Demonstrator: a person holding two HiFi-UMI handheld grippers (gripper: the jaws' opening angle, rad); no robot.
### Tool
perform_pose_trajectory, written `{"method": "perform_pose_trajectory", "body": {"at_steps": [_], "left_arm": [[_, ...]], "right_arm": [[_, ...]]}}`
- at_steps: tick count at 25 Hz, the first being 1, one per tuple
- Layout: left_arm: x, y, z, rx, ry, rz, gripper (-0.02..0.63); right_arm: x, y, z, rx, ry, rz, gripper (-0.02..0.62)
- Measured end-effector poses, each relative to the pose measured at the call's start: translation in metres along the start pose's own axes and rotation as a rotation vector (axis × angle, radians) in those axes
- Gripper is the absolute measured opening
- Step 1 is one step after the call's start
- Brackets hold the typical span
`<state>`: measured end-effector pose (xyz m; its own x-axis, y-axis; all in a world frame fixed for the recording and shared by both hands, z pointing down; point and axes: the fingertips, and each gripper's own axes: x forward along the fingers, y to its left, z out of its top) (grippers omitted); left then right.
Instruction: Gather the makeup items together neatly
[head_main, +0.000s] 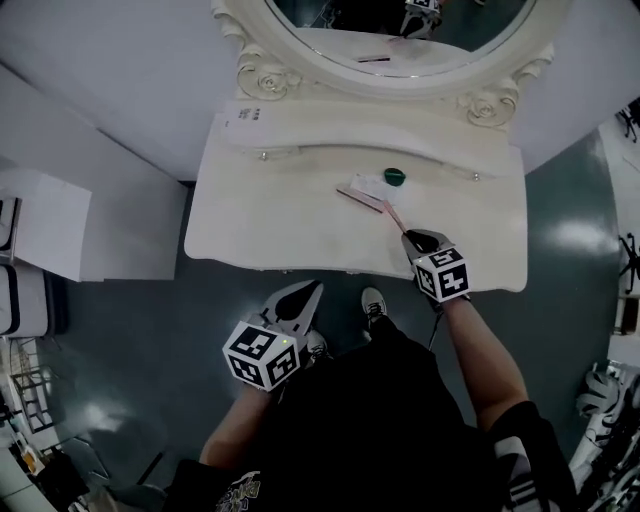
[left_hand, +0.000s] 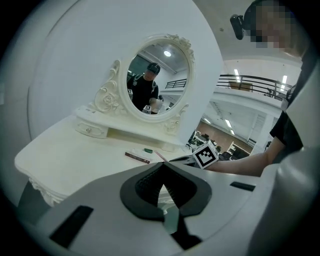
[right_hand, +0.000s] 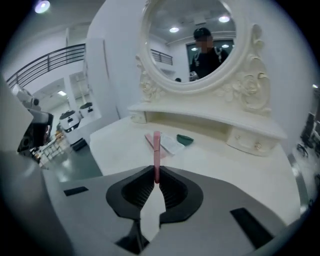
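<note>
My right gripper (head_main: 413, 238) hovers over the front right part of the white vanity table (head_main: 250, 225), shut on one end of a slim pink stick (head_main: 393, 215). In the right gripper view the pink stick (right_hand: 157, 150) juts forward from between the pads of my right gripper (right_hand: 156, 176). Just beyond it lie a brown stick (head_main: 358, 196), a flat white packet (head_main: 369, 184) and a small green compact (head_main: 394, 177), close together. My left gripper (head_main: 308, 293) is off the table, over the floor, shut on nothing, as the left gripper (left_hand: 161, 170) view confirms.
An oval mirror (head_main: 400, 25) in a carved frame stands at the back of the table, above a low shelf with small drawers (right_hand: 255, 142). A white cabinet (head_main: 45, 225) stands to the left. The person's shoe (head_main: 373, 303) is by the table's front edge.
</note>
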<state>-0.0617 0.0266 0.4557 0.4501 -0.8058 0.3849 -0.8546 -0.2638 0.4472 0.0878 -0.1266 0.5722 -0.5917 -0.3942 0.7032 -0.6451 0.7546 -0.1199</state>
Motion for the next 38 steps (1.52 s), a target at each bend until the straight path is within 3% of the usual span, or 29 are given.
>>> {"method": "perform_pose_trajectory", "body": {"at_steps": [7, 17, 27, 38], "left_arm": [[0.004, -0.021, 0.001, 0.060, 0.036, -0.105, 0.008], [0.006, -0.033, -0.006, 0.087, 0.076, -0.138, 0.008], [0.017, -0.019, -0.010, 0.051, 0.104, -0.093, 0.008], [0.033, -0.022, -0.013, 0.036, 0.111, -0.095, 0.008]], "right_arm": [[-0.046, -0.039, -0.021, 0.327, -0.116, -0.248, 0.054], [-0.046, -0.082, -0.049, 0.508, -0.095, -0.458, 0.054], [-0.026, -0.120, -0.061, 0.515, -0.020, -0.493, 0.054], [-0.012, -0.127, -0.070, 0.530, 0.030, -0.466, 0.054]]}}
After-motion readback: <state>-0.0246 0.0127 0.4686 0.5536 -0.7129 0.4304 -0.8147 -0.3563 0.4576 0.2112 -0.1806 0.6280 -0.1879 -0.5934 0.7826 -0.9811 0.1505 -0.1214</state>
